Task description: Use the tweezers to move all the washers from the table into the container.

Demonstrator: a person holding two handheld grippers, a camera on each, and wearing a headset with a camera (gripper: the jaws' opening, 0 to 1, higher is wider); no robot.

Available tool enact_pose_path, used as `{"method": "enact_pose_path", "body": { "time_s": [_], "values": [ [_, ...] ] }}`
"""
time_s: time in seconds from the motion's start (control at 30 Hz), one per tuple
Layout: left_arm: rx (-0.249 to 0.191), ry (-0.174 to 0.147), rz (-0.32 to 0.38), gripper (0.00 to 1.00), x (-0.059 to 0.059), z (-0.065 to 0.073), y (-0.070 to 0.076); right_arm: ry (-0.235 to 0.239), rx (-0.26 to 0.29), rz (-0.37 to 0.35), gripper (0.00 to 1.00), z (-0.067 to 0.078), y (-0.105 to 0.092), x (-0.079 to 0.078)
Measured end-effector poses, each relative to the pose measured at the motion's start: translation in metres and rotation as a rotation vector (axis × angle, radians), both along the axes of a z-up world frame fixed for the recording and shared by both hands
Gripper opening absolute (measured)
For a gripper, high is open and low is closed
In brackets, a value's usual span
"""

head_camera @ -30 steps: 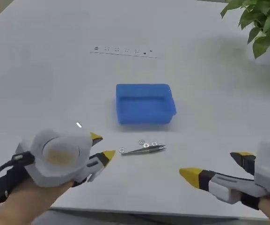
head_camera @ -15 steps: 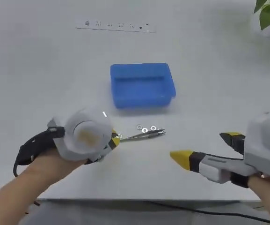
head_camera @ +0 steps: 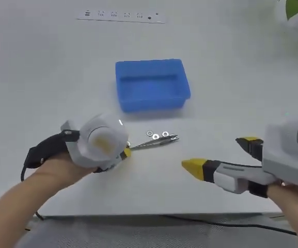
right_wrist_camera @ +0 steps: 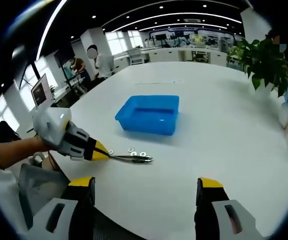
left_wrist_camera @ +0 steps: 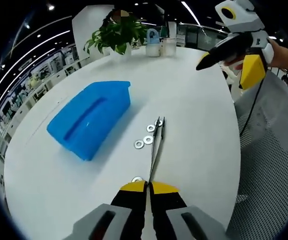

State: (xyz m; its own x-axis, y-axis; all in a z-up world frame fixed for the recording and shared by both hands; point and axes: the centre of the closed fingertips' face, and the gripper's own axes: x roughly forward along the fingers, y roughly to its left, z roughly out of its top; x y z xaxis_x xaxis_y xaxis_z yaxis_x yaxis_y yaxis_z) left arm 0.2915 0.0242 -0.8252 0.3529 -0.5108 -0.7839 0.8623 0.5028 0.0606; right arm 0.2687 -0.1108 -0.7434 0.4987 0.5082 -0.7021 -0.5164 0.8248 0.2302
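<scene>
The left gripper (left_wrist_camera: pixel 146 187) has its jaws pressed together on the back end of the tweezers (left_wrist_camera: pixel 155 145), which lie on the table (head_camera: pixel 231 93) near the blue container (head_camera: pixel 151 82). Washers (left_wrist_camera: pixel 148 140) lie beside the tweezers' tips (one more lies by the jaws). The right gripper (head_camera: pixel 220 154) hovers well apart, jaws spread wide.

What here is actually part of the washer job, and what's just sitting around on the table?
Part of the job:
slim metal tweezers, gripped at one end by the shut left tongs
small round metal washers beside the tweezers
blue rectangular plastic container
open right tongs, holding nothing

Lying about:
white power strip at the far edge
green leafy potted plant
</scene>
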Motion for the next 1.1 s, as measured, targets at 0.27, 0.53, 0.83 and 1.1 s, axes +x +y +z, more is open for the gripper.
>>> {"method": "enact_pose_path", "body": {
  "time_s": [0.27, 0.53, 0.83, 1.1],
  "values": [
    [0.005, -0.035, -0.095, 0.0, -0.009, 0.014, -0.003, 0.01, 0.026, 0.094, 0.72, -0.002, 0.022, -0.004],
    [-0.024, -0.11, -0.129, 0.0, -0.019, 0.053, -0.014, -0.015, 0.039, 0.225, 0.5, -0.008, 0.055, -0.005],
    [-0.093, -0.161, -0.13, 0.0, -0.021, 0.094, -0.031, -0.138, -0.138, 0.396, 0.24, -0.026, 0.074, 0.002],
    [-0.143, -0.187, -0.134, 0.0, -0.023, 0.116, -0.045, -0.174, -0.119, 0.501, 0.15, -0.02, 0.096, 0.005]
  ]
}}
